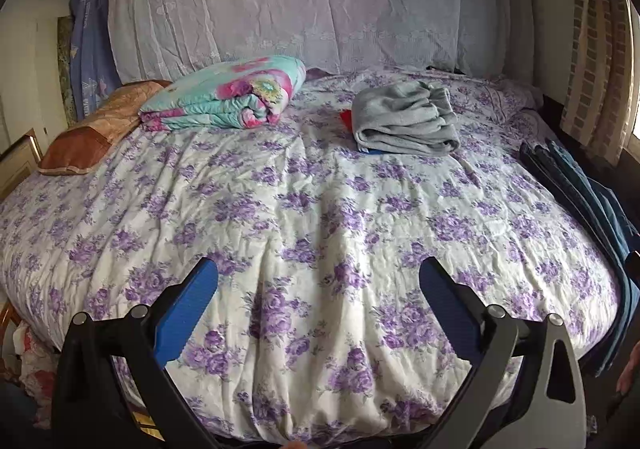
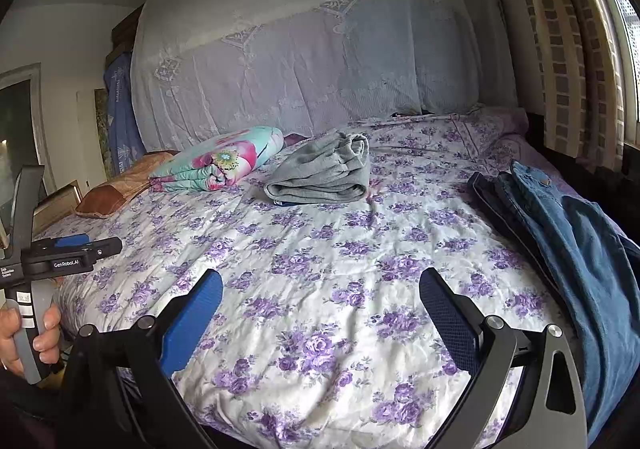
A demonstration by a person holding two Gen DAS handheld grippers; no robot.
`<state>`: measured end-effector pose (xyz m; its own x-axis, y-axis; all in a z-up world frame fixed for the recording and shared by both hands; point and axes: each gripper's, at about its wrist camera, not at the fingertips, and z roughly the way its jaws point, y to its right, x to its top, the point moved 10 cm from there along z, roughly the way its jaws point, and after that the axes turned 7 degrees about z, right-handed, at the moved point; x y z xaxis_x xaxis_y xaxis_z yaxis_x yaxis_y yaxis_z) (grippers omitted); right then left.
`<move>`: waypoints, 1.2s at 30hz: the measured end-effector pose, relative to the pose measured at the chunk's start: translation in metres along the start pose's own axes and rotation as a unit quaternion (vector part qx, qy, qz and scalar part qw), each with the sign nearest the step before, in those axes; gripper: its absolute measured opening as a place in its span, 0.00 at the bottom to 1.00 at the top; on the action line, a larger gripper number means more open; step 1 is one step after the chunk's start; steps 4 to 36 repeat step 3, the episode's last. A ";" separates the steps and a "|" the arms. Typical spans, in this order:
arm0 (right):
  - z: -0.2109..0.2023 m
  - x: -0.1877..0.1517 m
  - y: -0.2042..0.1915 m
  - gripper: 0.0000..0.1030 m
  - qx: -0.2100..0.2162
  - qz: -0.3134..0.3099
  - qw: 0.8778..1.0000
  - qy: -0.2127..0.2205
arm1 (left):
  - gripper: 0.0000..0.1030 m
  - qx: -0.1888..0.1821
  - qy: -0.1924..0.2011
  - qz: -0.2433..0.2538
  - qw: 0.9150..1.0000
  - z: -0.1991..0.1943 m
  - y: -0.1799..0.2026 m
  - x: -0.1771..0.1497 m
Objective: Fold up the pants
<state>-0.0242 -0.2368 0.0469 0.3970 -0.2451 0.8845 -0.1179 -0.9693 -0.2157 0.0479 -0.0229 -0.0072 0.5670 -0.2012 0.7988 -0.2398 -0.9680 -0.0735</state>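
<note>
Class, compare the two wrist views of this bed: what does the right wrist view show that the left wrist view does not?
Only the right wrist view shows the left gripper's handle in a hand and the blue jeans' waistband. Only the left wrist view shows something red beside the grey pants. Both show the grey pants, folded quilt, brown pillow and floral sheet.

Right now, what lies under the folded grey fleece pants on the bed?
Under the folded grey fleece pants a blue edge shows at the front and a red piece at the left. The pants cover the rest, so what these are cannot be told.
</note>
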 end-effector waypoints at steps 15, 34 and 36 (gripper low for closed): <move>0.002 -0.001 0.001 0.96 0.000 0.002 1.000 -0.002 | 0.95 -0.001 -0.004 -0.002 1.000 0.002 -0.002 -0.001; 0.002 -0.001 0.001 0.96 0.000 0.002 1.000 -0.002 | 0.95 -0.001 -0.004 -0.002 1.000 0.002 -0.002 -0.001; 0.002 -0.001 0.001 0.96 0.000 0.002 1.000 -0.002 | 0.95 -0.001 -0.004 -0.002 1.000 0.002 -0.002 -0.001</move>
